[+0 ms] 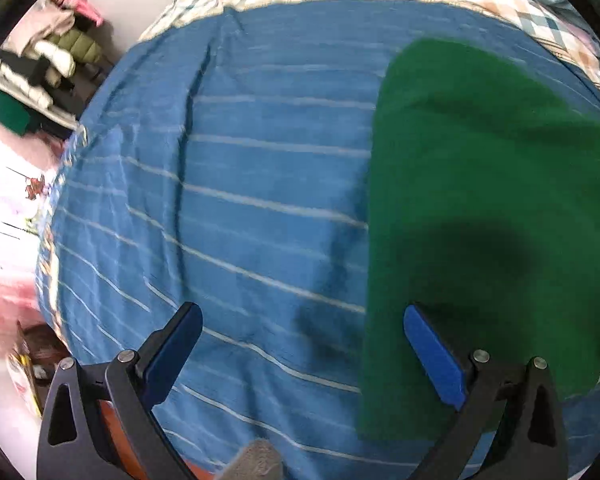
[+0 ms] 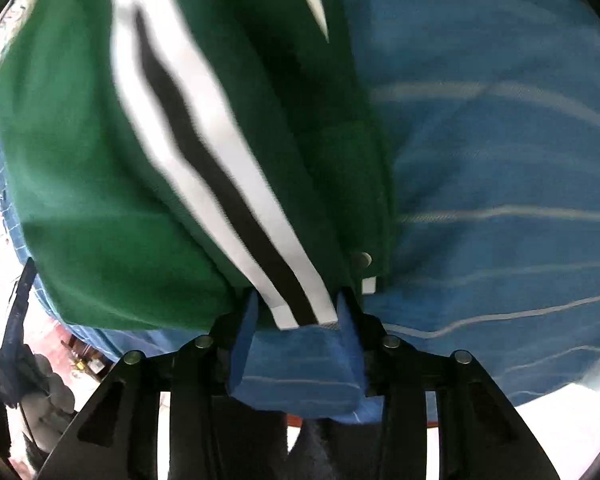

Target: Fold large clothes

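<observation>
Left gripper (image 1: 302, 354) wide open over bed (image 1: 240, 200); right gripper (image 2: 296, 316) clamps green garment (image 2: 100, 160) hem at bed's near edge.

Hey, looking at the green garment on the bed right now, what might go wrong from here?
1. The right gripper grips the green garment only at its striped hem, so the cloth may slip out.
2. Its fingers also sit against the blue sheet, so the sheet might get pinched and dragged along.
3. The left gripper is open and holds nothing, so the garment may twist under a one-sided pull.
</observation>
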`<state>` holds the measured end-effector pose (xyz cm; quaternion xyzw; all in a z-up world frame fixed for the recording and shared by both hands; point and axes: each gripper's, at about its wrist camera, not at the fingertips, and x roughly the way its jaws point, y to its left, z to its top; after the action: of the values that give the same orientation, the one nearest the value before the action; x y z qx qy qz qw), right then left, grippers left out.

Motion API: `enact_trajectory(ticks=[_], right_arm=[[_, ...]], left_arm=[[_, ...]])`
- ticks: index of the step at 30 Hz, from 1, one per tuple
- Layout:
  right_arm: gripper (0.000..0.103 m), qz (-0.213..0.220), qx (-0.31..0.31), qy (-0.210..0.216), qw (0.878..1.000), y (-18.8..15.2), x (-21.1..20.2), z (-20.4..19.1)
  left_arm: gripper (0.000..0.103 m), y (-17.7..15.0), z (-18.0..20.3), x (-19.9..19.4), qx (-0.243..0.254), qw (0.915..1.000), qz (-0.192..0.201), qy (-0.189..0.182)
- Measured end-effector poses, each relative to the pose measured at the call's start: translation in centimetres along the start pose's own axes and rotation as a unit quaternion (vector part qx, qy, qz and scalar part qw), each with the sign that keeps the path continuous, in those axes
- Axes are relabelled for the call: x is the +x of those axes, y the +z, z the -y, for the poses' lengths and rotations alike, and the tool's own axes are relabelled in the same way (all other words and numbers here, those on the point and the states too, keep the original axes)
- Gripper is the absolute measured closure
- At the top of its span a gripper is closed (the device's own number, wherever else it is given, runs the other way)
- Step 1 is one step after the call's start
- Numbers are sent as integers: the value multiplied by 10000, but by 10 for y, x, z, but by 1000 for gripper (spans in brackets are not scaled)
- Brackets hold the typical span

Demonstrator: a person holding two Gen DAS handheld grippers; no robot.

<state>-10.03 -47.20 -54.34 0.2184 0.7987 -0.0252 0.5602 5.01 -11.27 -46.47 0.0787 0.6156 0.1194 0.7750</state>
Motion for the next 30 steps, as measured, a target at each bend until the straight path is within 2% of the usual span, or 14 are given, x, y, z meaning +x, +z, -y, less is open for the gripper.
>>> enact_trajectory(ticks=[2,3,5,8,11,12,13,14,20,22,25,27,28,30], right_arm=[[55,628,-44,-86,9980,4,-39,-5],[46,882,-41,-52,9961,8,-54,-6],[28,1485,49,547,9874,25,-84,-4],[27,2037,89,1319,9701,68,-94,-1],[27,1989,193,1891,9614,114,-79,3],[34,1862,193,2083,9600,129,-68,2],[53,1680,210,2238,9598,141,-50,-8],[99,1531,145,2492,9562,150,-41,-12],[100,2427,347,2173,9448,147,-76,-3],[100,2177,389,1802,9584,156,-65,4],[80,1711,251,1778,9688,154,-51,8],[27,1769,250,1962,9641,144,-53,16],[17,1821,263,2062,9611,138,-58,26],[13,1749,295,2218,9588,131,-50,41]], left_arm=[[0,23,-4,-17,-83,9996,234,-97],[0,35,-4,-21,-121,9993,342,-132],[0,63,2,-24,-195,9981,550,-175],[0,102,13,-14,-311,9965,758,-170],[0,136,31,13,-296,9970,705,-127],[0,143,37,22,-262,9975,646,-109],[0,148,39,28,-230,9979,594,-102],[0,153,45,36,-150,9985,524,-65],[0,147,45,29,-149,9982,585,-9],[0,148,46,34,-145,9986,507,-6],[0,142,44,33,-191,9990,405,59],[0,139,40,31,-262,9989,391,-7],[0,137,40,31,-280,9988,390,-26],[0,136,40,33,-272,9989,381,-20]])
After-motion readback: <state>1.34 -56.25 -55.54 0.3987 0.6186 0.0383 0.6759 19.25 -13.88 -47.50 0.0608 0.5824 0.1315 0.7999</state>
